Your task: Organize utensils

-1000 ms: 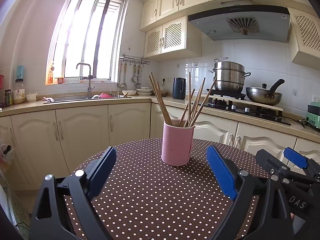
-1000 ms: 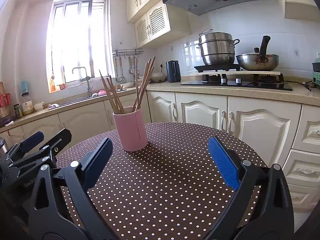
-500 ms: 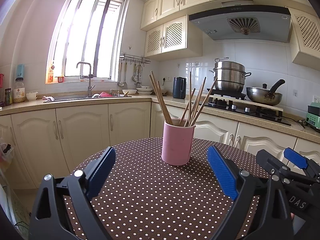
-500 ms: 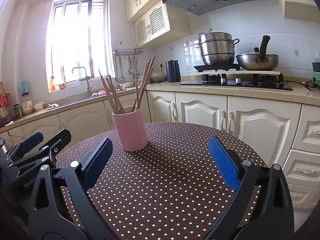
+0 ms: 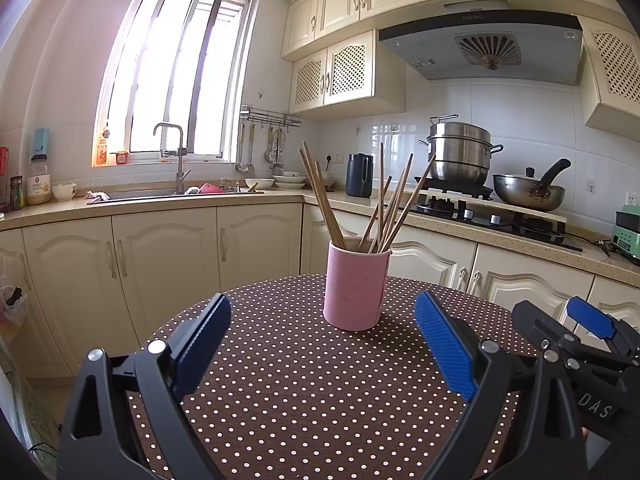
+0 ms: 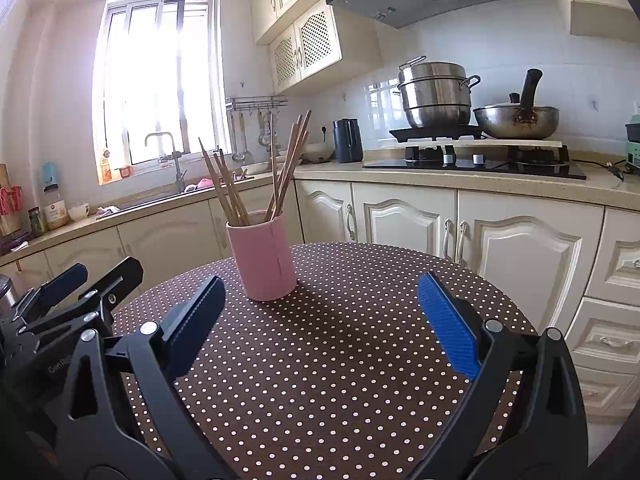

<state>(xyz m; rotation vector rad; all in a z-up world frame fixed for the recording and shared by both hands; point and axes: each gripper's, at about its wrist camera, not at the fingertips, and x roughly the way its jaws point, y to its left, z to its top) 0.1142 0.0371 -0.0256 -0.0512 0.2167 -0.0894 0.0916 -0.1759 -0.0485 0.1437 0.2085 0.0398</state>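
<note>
1 pink holder [image 5: 355, 286], about 8 chopsticks [image 5: 394, 208], 2 grippers [image 5: 322, 340]

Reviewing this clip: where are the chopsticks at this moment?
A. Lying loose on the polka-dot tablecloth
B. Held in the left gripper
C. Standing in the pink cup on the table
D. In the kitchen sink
C: the chopsticks stand fanned out in the pink cup, and both grippers are open and empty.

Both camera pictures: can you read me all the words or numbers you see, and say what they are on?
"DAS" on the black right gripper, seen from the left wrist camera; it may be part of a longer word.
"Gen" plus cut-off letters on the black left gripper, seen from the right wrist camera.
Sticker on the grey range hood: too small to read.
Label on the clear jar by the window: too blurred.
</note>
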